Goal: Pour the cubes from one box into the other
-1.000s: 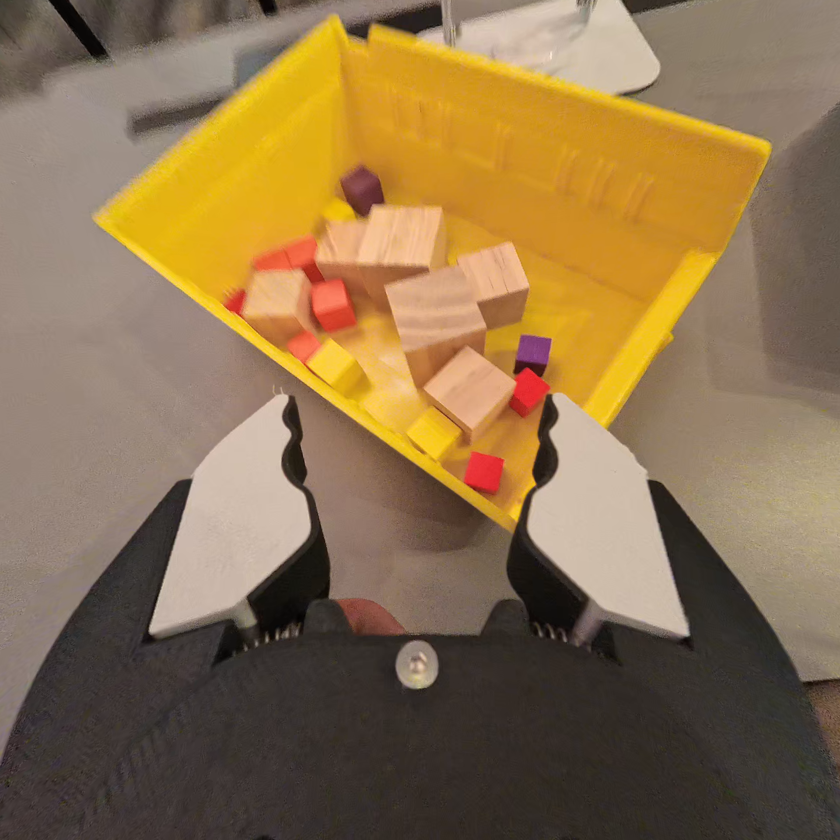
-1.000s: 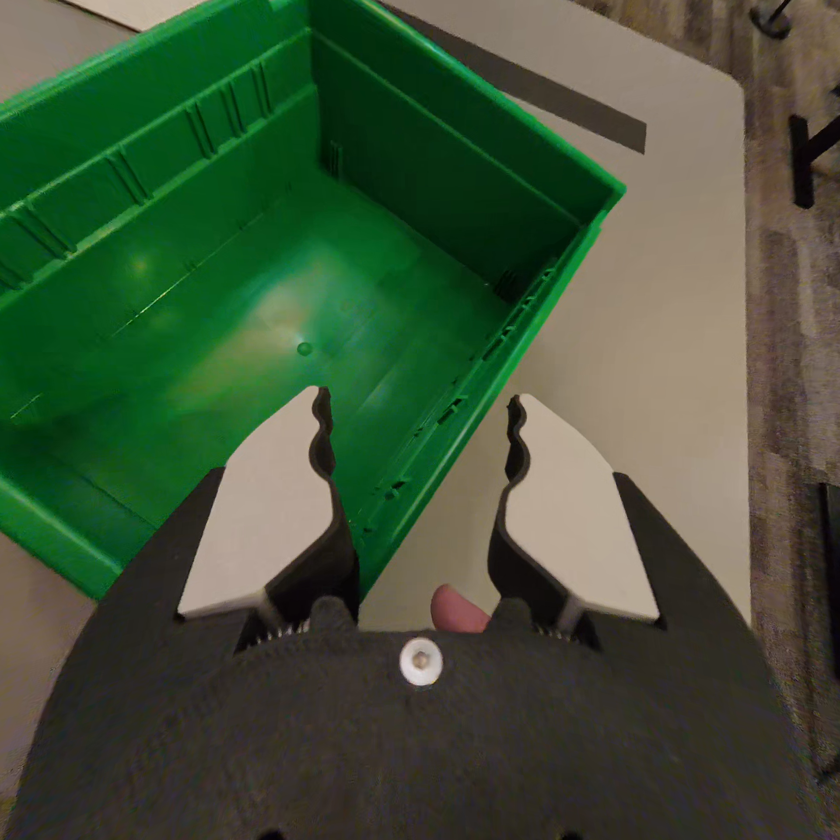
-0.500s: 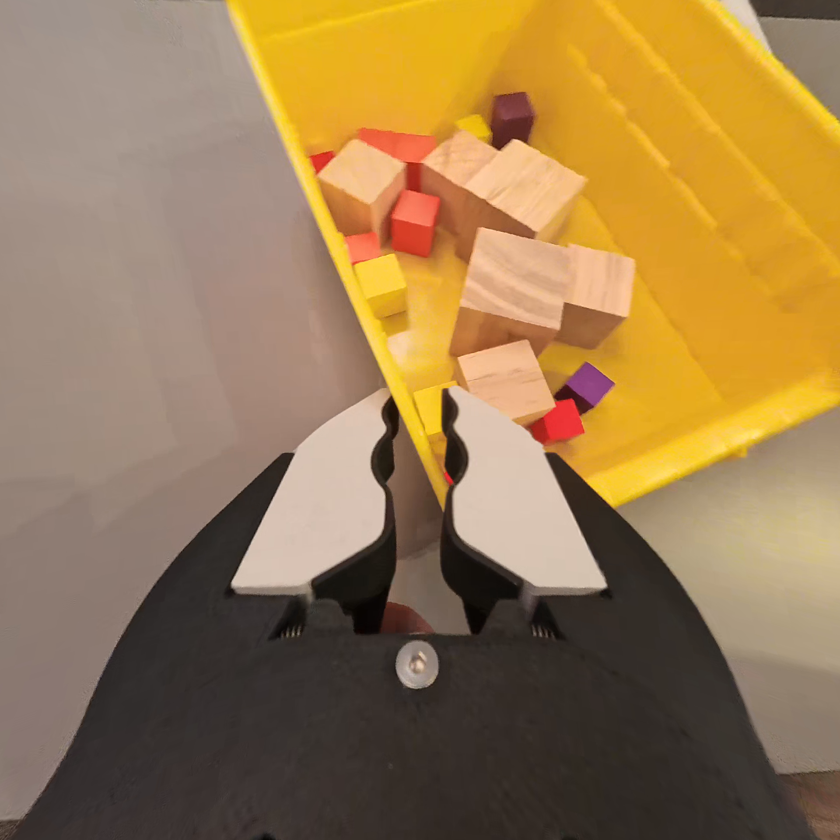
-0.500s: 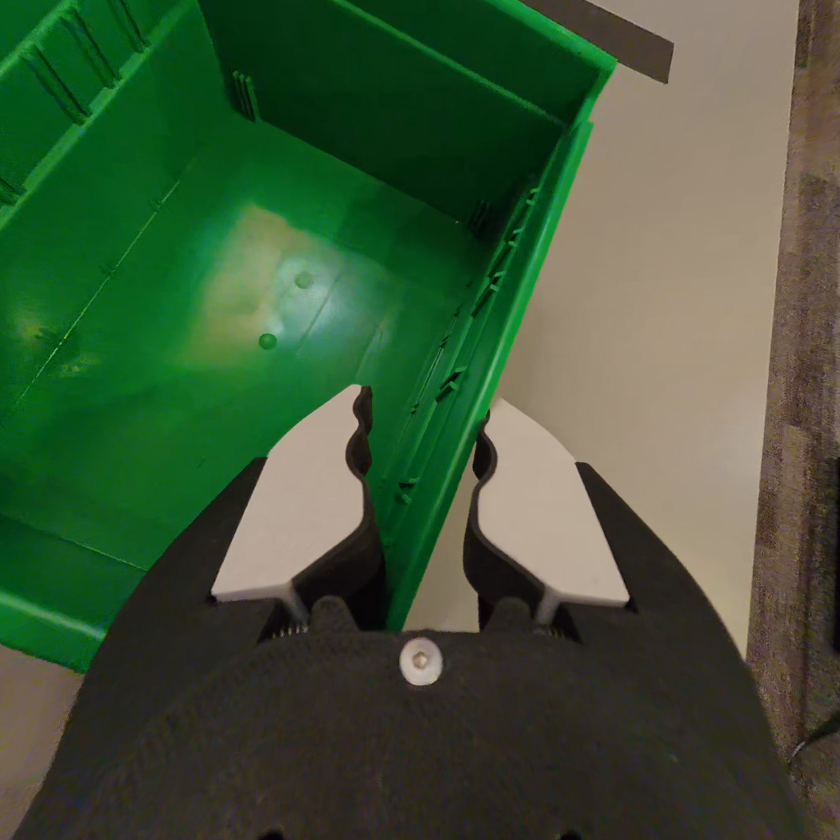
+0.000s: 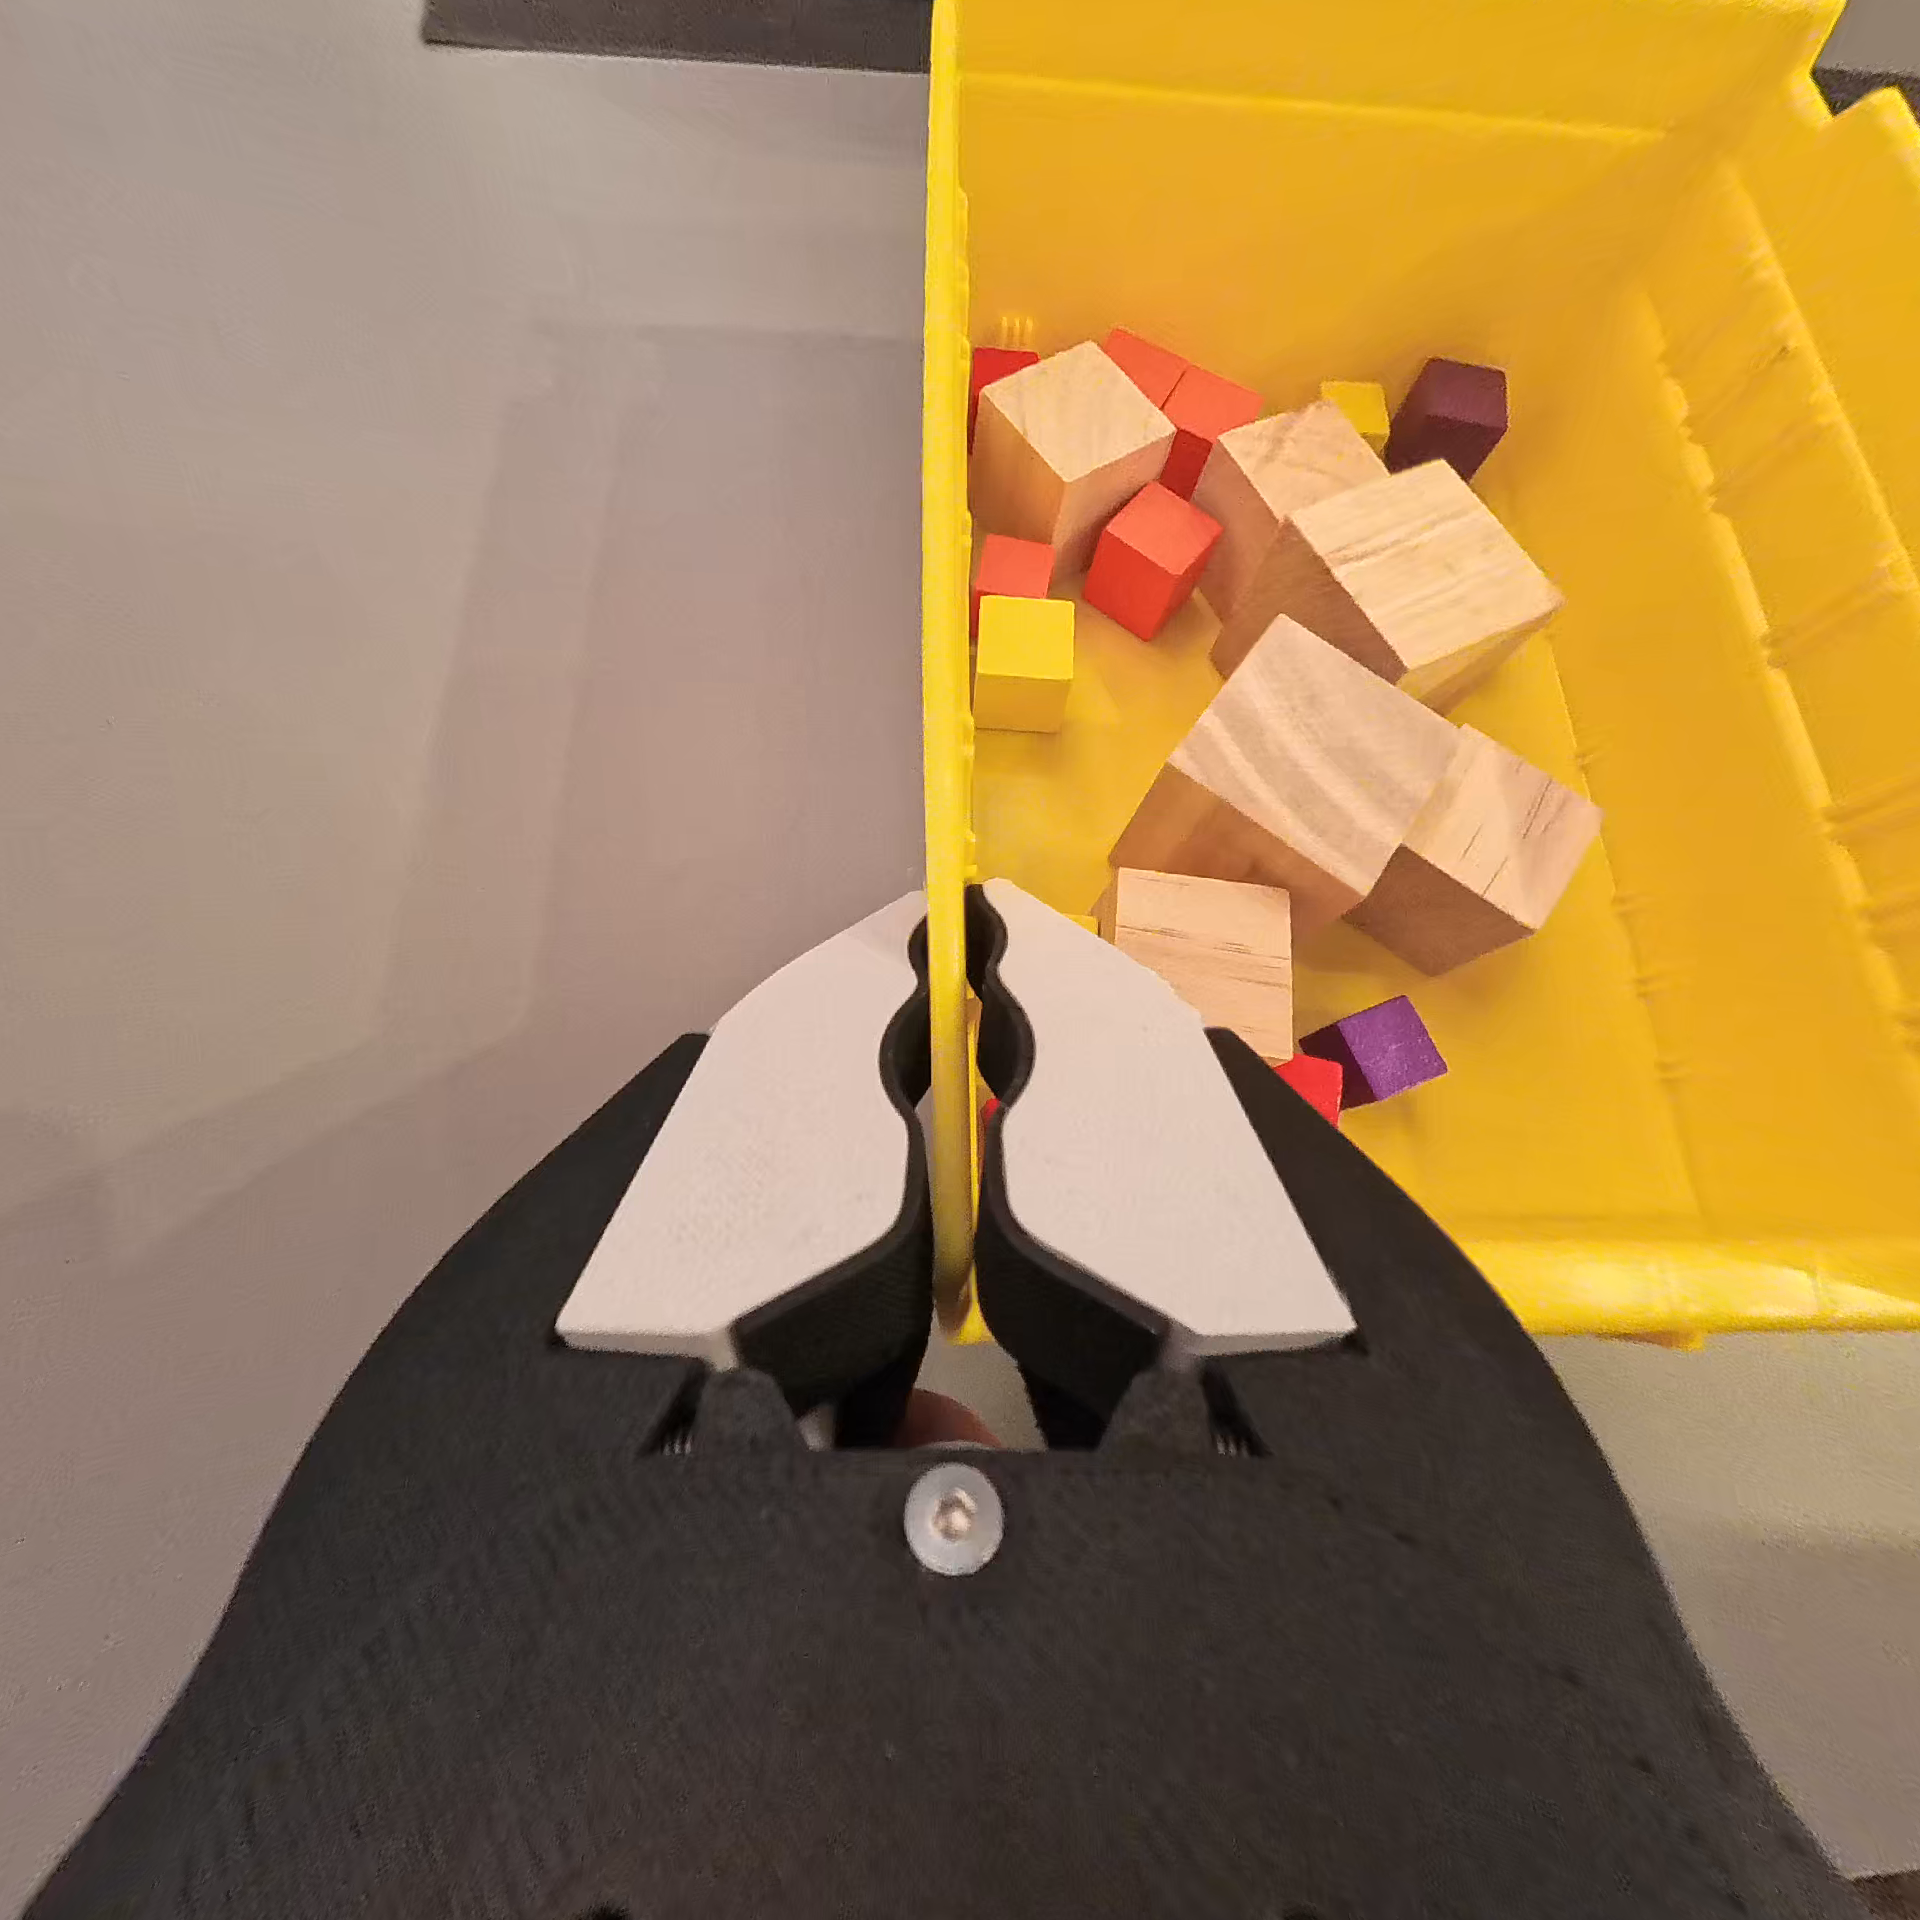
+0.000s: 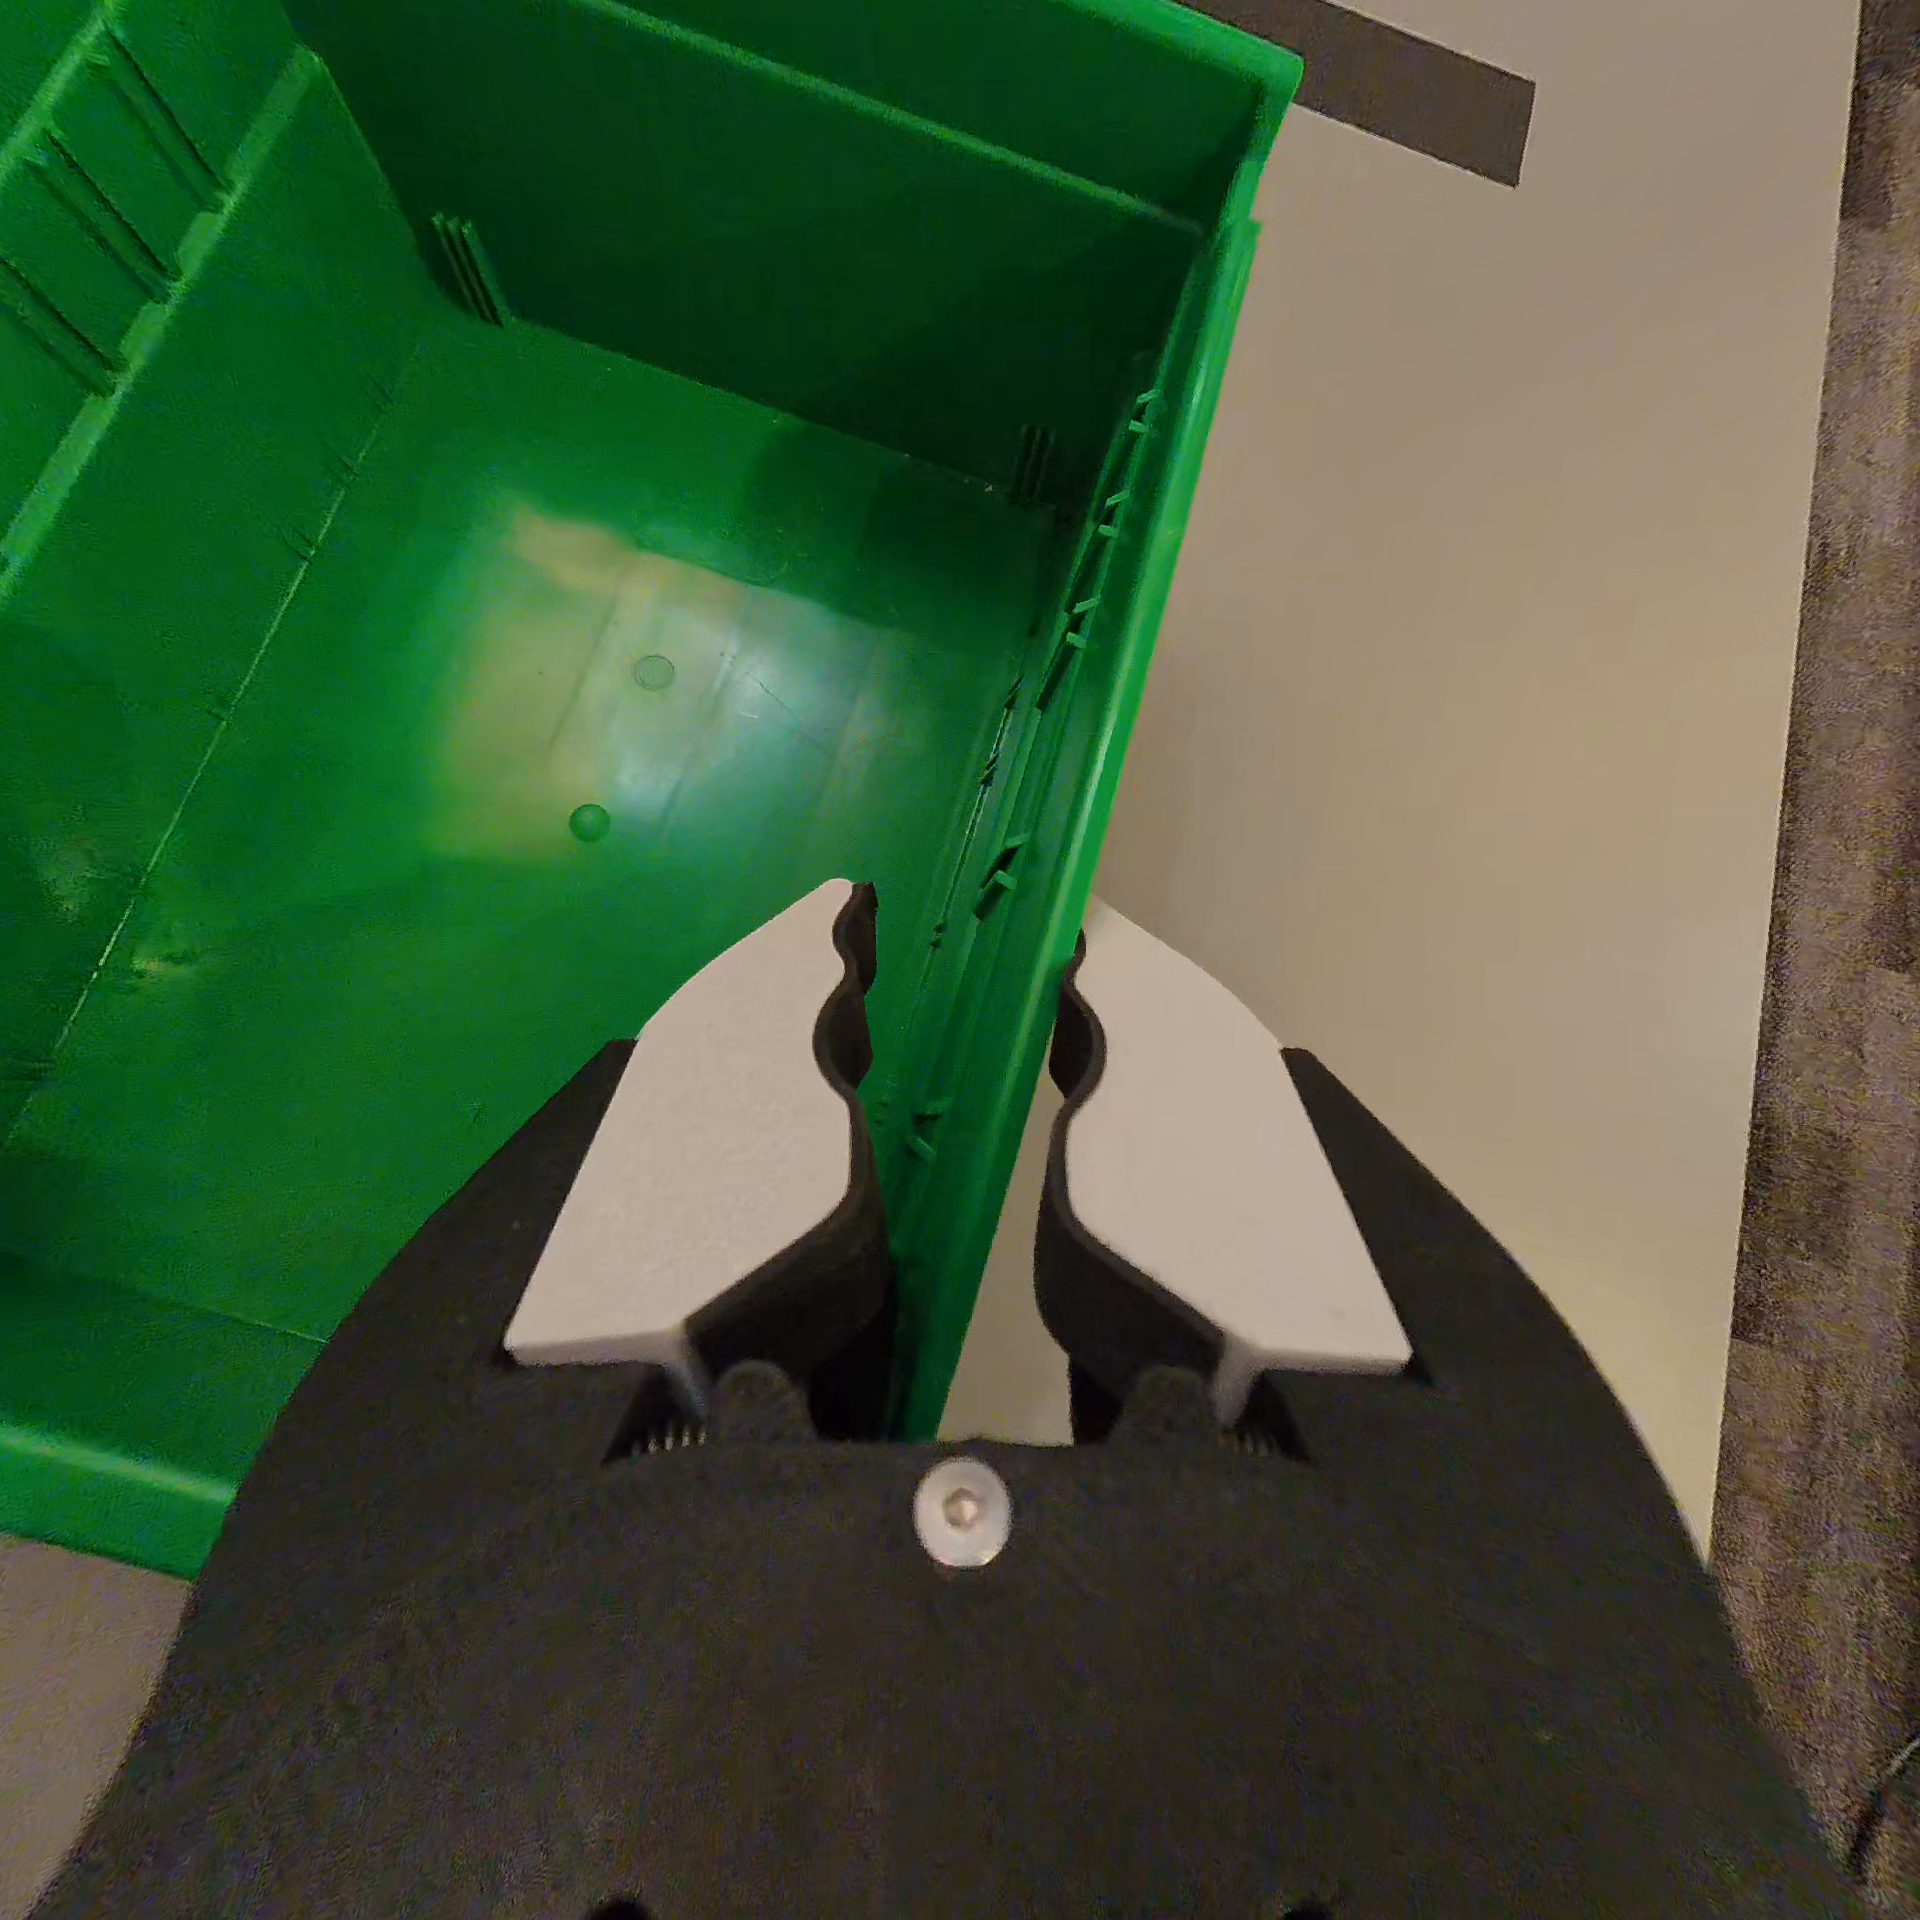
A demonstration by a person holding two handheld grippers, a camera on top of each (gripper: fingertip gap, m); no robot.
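Left gripper (image 5: pixel 954 904) pinches yellow box (image 5: pixel 1351 177) wall (cubes (image 5: pixel 1392 561) inside).

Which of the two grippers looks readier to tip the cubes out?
Probably the left. The left gripper is clamped on the yellow box's wall, and that box holds the cubes. The right gripper straddles the empty green box's wall, likely to steady it.

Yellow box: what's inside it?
The yellow box holds wooden cubes plus small red, yellow and purple ones. The left hand-held gripper clamps its wall and hides some cubes.
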